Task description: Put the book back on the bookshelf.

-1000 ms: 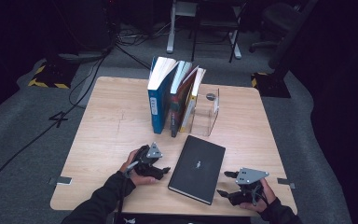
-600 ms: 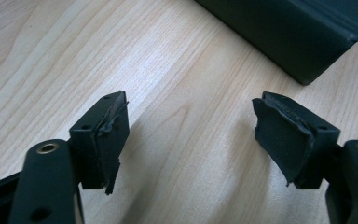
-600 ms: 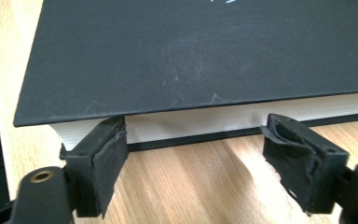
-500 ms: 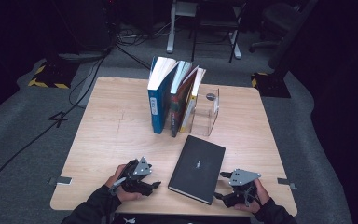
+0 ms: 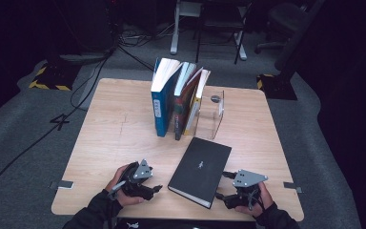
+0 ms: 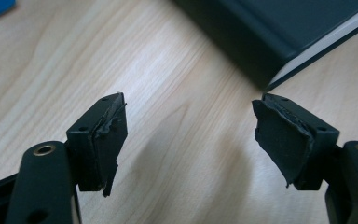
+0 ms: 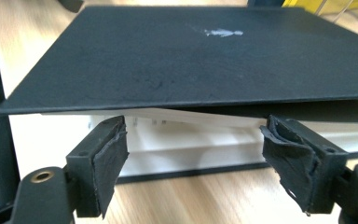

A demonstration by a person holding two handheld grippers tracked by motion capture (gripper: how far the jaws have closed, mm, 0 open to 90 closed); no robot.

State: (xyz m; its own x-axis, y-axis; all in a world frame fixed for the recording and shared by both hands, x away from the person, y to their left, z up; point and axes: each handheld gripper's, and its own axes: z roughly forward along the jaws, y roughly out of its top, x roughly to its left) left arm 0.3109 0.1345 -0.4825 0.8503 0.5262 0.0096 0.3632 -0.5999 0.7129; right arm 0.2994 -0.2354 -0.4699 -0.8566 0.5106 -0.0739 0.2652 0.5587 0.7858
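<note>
**Book flat between two open grippers, right one nearer**

Book [image 5: 201, 170] lay flat near the table's [image 5: 114, 119] front edge, long axis running diagonally from front-left toward the shelf row behind. Right gripper [image 5: 232, 188] sat just beside its page edge, jaws wide and level with the pages, nothing held; cover overhung the page block there. Left gripper [image 5: 153, 187] stood near the spine side, apart from it, jaws wide and empty. Upright books [image 5: 176, 102] and clear stand [image 5: 210, 114] stood behind, just past the book's far corner. Judgement: right gripper had the shorter reach; nothing lay in the way.
</note>
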